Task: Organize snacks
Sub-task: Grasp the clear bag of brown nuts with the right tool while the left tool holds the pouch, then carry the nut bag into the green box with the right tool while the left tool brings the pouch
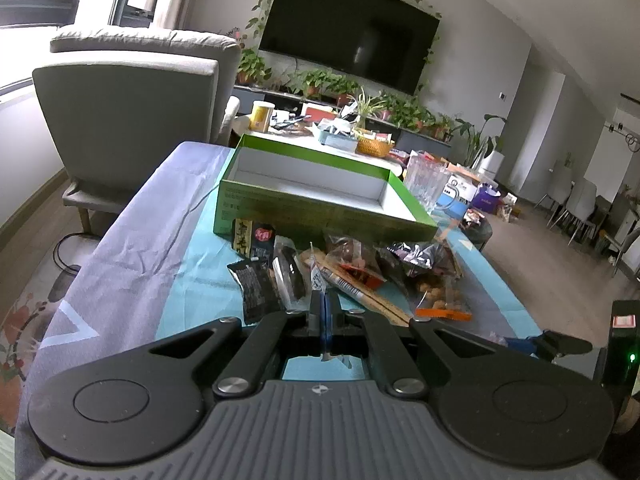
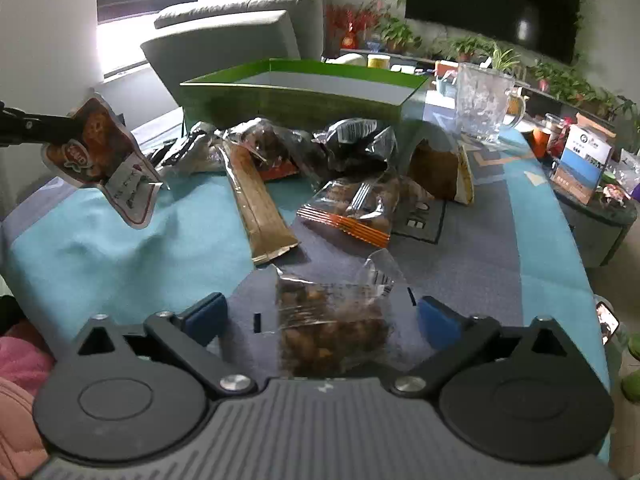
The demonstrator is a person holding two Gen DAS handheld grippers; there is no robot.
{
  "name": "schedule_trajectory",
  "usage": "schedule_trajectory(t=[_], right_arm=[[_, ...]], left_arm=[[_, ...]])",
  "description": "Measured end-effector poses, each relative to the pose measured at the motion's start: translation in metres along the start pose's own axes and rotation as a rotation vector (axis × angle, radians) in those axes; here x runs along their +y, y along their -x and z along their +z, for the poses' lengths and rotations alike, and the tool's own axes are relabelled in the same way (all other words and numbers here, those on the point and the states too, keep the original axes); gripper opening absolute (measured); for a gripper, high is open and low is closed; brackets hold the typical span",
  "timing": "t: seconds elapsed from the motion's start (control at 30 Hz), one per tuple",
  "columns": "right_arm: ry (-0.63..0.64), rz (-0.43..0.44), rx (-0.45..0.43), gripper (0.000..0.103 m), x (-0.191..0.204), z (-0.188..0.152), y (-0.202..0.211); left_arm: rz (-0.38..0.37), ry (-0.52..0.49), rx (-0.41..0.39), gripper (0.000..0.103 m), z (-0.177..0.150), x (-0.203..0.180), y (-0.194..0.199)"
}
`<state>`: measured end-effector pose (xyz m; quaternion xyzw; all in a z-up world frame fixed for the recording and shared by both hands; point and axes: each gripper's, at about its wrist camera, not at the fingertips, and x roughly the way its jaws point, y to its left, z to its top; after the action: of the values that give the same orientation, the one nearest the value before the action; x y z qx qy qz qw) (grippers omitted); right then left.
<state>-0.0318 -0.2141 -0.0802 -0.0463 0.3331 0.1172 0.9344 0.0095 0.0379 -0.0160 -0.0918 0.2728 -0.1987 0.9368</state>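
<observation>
Here the left gripper (image 2: pixel 60 128) is pinching a red snack pouch (image 2: pixel 104 156) above the table's near left corner, its long axis hanging down. The right gripper (image 2: pixel 320 316), jaws spread wide, is straddling a clear nut packet (image 2: pixel 332 316) by the near edge.

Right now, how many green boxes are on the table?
1. The open green box sits at the far side of the table, behind the heap of snack packets. I can't rule out others out of view.
</observation>
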Motion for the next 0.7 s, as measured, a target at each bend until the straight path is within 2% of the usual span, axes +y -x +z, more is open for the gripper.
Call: schedule_trajectory(t=[0.07,0.17,0.23,0.43,0.7], right_arm=[[-0.013,0.004,-0.005,0.077,-0.001,0.000,0.006],[-0.020,-0.042,-0.004,0.065,-0.002,0.004,0.010],[-0.029,-0.067,-0.014,0.065,-0.003,0.006,0.010],[-0.080,-0.062,-0.086,0.065,-0.004,0.014,0.018],[-0.111,-0.053,-0.224,0.065,0.006,0.055,0.018]], left_arm=[[-0.005,-0.002,-0.008,0.001,0.001,-0.001,0.002],[-0.008,-0.008,-0.022,0.001,0.004,-0.002,0.004],[-0.010,-0.010,-0.029,0.001,0.005,-0.003,0.006],[-0.007,-0.015,-0.043,0.001,0.010,-0.003,0.007],[-0.028,-0.031,-0.108,0.001,0.041,-0.011,0.004]])
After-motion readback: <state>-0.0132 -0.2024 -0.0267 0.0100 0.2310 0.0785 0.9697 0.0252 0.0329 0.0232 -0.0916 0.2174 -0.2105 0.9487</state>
